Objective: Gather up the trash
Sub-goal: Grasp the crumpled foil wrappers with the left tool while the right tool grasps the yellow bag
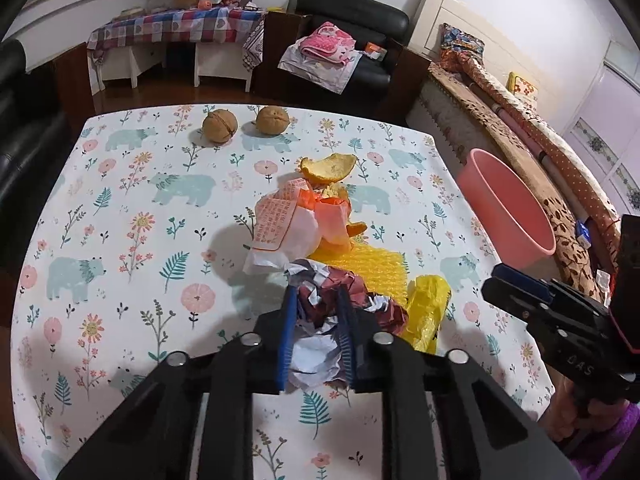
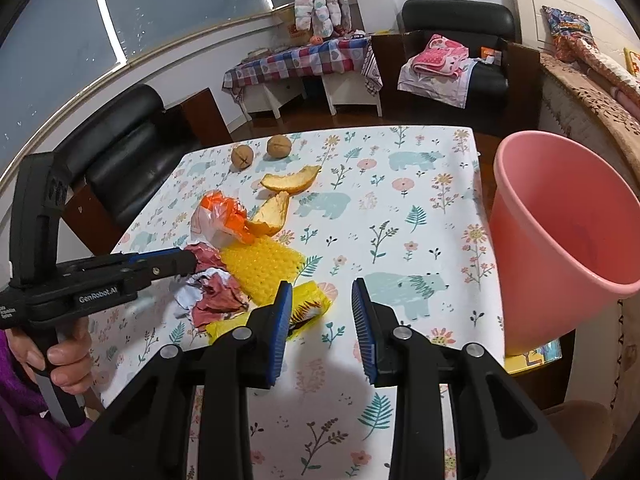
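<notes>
Now the left tool (image 1: 316, 316) is clamped on the paper ball (image 1: 320, 328); it should lift gently toward the pink bin (image 1: 516, 216) by the desk (image 1: 120, 200) edge, while the right tool (image 2: 322, 320) waits apart.

A: Where does everything sit relative to the crumpled paper (image 1: 320, 300) on the table (image 1: 120, 200)?

B: Mesh sheet (image 1: 372, 264) just right, plastic bag (image 1: 428, 312) right, wrapper (image 1: 280, 224) behind, peels (image 1: 328, 166) farther behind, walnuts (image 1: 220, 126) farthest, bucket (image 1: 508, 208) far right.

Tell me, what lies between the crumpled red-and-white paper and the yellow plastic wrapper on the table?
The yellow bubble wrap lies partly between the crumpled paper and the yellow wrapper, touching both. The right wrist view shows it best.
</notes>
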The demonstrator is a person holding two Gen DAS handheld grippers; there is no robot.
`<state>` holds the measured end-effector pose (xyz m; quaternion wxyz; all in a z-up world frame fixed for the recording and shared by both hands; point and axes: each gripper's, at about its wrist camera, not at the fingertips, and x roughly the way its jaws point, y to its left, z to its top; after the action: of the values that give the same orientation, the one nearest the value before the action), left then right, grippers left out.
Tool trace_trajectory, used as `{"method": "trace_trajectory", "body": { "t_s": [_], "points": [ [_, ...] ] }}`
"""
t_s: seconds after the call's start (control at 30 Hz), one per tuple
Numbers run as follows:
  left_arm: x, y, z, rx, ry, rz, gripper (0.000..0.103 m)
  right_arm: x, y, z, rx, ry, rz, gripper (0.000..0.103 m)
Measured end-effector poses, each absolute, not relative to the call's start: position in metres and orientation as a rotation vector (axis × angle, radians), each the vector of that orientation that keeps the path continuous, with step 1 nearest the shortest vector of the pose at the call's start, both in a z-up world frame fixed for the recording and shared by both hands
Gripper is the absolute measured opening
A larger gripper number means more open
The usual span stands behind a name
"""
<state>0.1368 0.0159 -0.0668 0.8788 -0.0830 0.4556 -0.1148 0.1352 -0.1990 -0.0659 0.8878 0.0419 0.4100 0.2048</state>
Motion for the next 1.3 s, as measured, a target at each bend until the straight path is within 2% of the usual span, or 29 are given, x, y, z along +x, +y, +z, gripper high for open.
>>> {"method": "trace_trajectory", "body": {
  "t_s": [0.43, 0.63, 0.97, 1.13, 1.3],
  "points": [
    [0.119, 0.059, -0.034, -0.232, 0.849, -0.196, 0.016, 0.142, -0.191, -0.077, 0.121, 0.932, 0.471, 0.031],
    [0.117, 0.078, -0.030, -0.264, 0.824, -0.159, 0.016, 0.135, -0.177, -0.068, 0.148, 0.944, 0.650, 0.031],
    [0.107, 0.090, -0.028, -0.291, 0.795, -0.156, 0.016, 0.126, -0.083, -0.088, -0.091, 1.076, 0.904, 0.031],
    [0.102, 0.093, -0.028, -0.303, 0.776, -0.183, 0.016, 0.133, -0.099, -0.101, -0.010, 1.158, 0.814, 0.031],
    [0.103, 0.093, -0.028, -0.316, 0.762, -0.236, 0.016, 0.130, -0.146, -0.092, 0.052, 1.141, 0.619, 0.031]
  ]
}}
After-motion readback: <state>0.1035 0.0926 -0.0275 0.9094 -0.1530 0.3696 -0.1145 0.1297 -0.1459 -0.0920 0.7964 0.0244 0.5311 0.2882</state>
